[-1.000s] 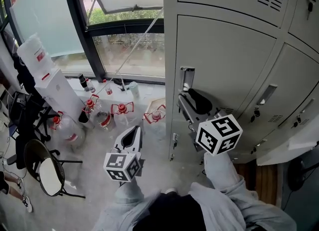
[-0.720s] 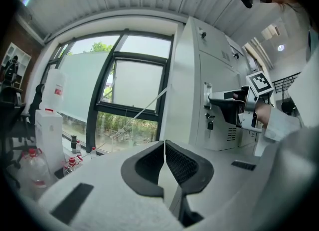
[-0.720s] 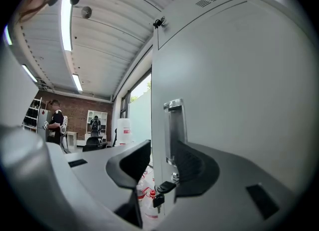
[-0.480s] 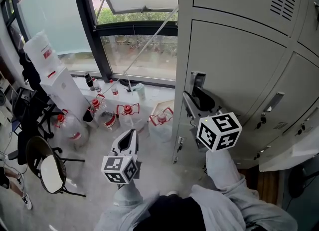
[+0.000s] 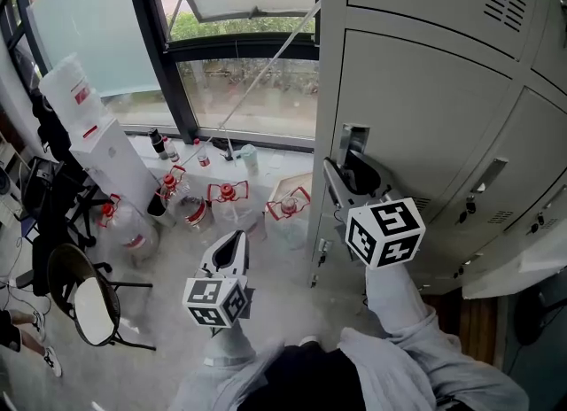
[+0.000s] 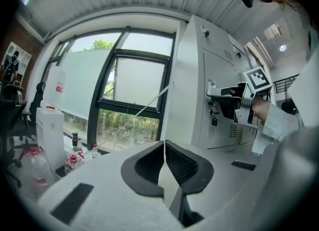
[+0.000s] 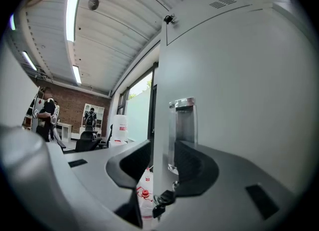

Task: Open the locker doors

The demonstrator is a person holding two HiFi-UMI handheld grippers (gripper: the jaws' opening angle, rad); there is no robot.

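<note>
Right gripper (image 7: 162,170) clamped on free left edge of locker door (image 5: 425,108), one jaw on each side, beside upright handle recess (image 7: 182,125). Edge ran vertical; hinges judged at right, so pull should go toward person. Left gripper (image 6: 163,165) closed, empty, well apart, lower left

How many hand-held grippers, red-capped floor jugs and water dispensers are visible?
Hand-held grippers: 2 (left shut empty, right clamping the grey metal locker door edge)
Clear plastic water jugs with red caps, on the floor: 5
White box-shaped water dispenser: 1
Total: 8
</note>
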